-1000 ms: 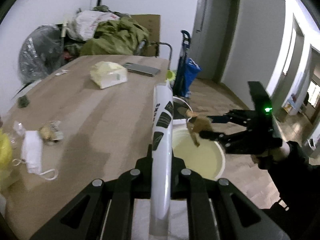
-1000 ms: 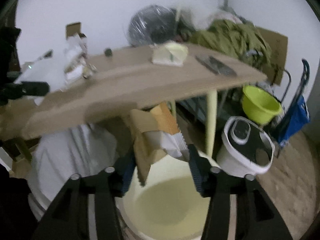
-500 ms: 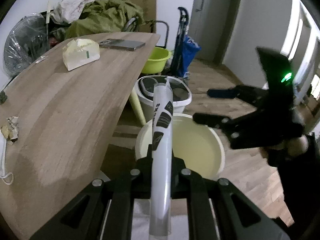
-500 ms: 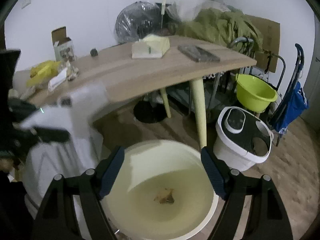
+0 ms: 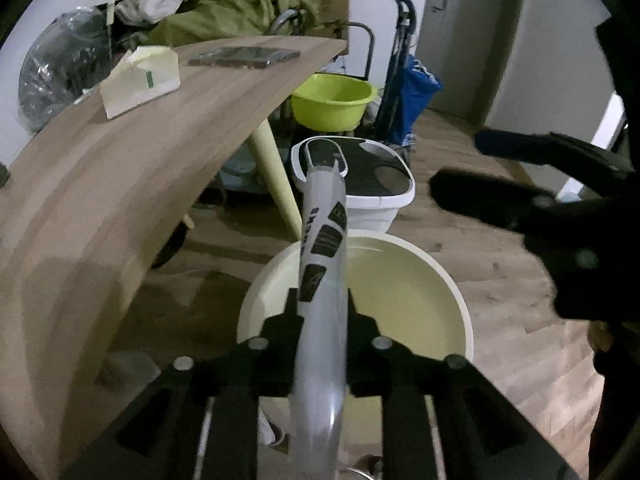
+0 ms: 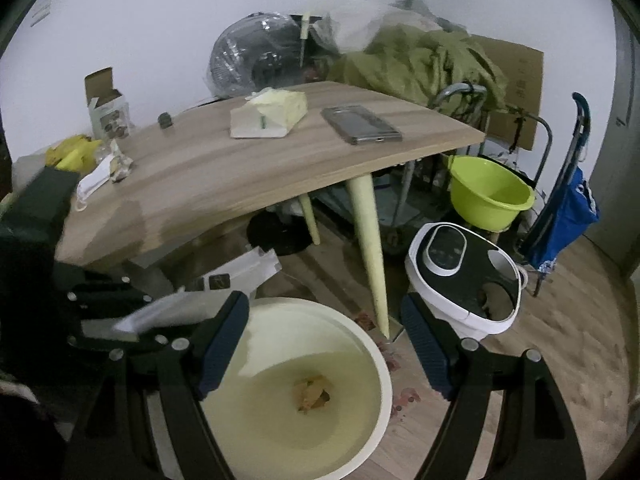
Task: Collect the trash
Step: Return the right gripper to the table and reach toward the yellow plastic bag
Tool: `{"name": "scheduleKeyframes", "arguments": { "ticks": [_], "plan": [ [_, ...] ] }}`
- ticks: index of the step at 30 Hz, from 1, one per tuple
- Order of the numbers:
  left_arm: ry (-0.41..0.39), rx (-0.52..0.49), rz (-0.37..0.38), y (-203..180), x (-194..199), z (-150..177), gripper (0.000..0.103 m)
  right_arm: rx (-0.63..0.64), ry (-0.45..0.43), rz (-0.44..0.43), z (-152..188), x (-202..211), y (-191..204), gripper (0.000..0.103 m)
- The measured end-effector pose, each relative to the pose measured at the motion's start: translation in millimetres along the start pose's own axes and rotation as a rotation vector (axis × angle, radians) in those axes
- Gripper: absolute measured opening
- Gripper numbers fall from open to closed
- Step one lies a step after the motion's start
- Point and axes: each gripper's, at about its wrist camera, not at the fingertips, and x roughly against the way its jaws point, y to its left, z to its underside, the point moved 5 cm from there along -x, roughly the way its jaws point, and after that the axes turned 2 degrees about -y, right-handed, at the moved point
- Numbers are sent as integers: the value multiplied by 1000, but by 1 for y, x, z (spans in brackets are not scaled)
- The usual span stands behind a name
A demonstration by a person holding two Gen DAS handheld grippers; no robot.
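Two grippers hang over the cream bucket (image 6: 360, 344): left gripper (image 5: 320, 300), jaws opening, white wrapper (image 5: 324, 240) between them; right gripper (image 6: 324, 344) spread wide, empty.

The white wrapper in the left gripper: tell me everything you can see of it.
The white wrapper is a long, flat, glossy packet, plastic by the look of it, with dark printed blocks and lettering and a serrated far end. It lies lengthwise between the fingers of the left gripper, whose jaws are opening around it, and sticks out over the cream bucket on the floor. In the right wrist view it shows beside the table edge, above the bucket's rim.
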Motion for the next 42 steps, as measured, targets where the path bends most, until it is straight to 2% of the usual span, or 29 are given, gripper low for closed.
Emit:
{"name": "scheduleKeyframes", "arguments": {
  "ticks": [3,6,7,8,13,18,22,32,42],
  "plan": [
    [-23,0,-39,-4,3,2,34,-10,3,9,1,0,-3,77],
    [-52,-5,-64,-4,11,1,57,-17,7,6,4,-2,-1,77],
    [-61,-1,-70,-4,13,2,67,-19,6,7,4,-2,0,77],
    [-71,8,-72,-2,17,2,70,-20,2,7,3,-2,1,77],
    [-119,45,-93,5,41,-7,71,-18,-17,-4,-6,3,8,77],
    [-231,82,-180,22,85,-23,72,-14,-65,-72,-28,12,22,77],
    [-277,138,-245,40,108,-28,72,20,-106,-107,-50,14,39,77],
    [-308,264,-369,100,143,-17,72,70,-157,-207,-97,7,87,77],
    [-335,361,-442,153,176,3,72,147,-154,-264,-121,-5,133,77]
  ]
}}
